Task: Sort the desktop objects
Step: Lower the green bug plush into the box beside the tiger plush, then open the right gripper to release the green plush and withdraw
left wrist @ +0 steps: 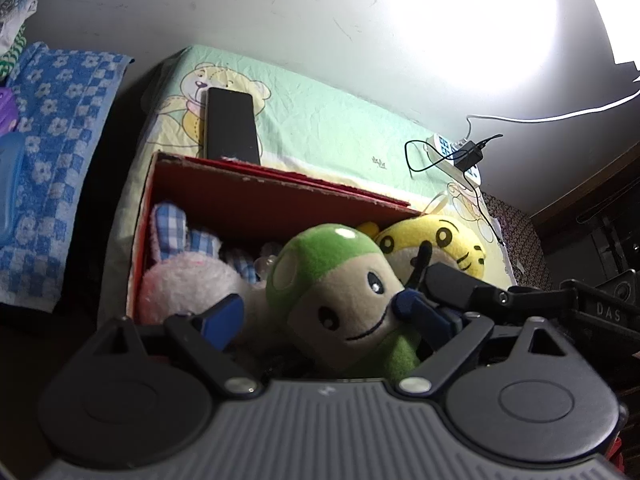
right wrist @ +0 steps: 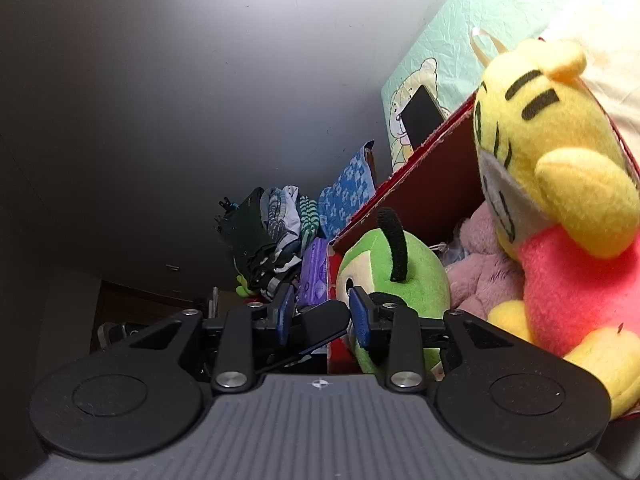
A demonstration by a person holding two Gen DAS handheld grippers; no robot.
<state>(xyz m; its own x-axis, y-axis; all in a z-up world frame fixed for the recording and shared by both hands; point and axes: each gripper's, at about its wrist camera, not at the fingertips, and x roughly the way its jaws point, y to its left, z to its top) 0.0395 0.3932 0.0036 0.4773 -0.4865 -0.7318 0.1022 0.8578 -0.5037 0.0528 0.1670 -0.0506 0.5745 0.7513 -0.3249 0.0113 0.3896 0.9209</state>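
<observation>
A red cardboard box (left wrist: pixel 280 180) on a mint bear-print cloth holds plush toys. A green mushroom plush (left wrist: pixel 340 300) lies at its near side, between the fingers of my left gripper (left wrist: pixel 316 312), which stands wide open; the right pad brushes its face and the left pad is clear of it. Behind it are a yellow tiger plush (left wrist: pixel 436 248) and a pink plush with plaid ears (left wrist: pixel 188 280). In the right wrist view my right gripper (right wrist: pixel 323 316) is narrowly open beside the green plush (right wrist: pixel 396 276), holding nothing. The tiger (right wrist: pixel 552 152) leans on the box wall (right wrist: pixel 432 184).
A black phone (left wrist: pixel 232 128) lies on the cloth behind the box. A white power strip (left wrist: pixel 456 156) with a black adapter and cables sits at the cloth's right end. Left of the box are a blue floral towel (left wrist: pixel 52 140), a clothes pile (right wrist: pixel 268 240) and a purple pack (right wrist: pixel 314 272).
</observation>
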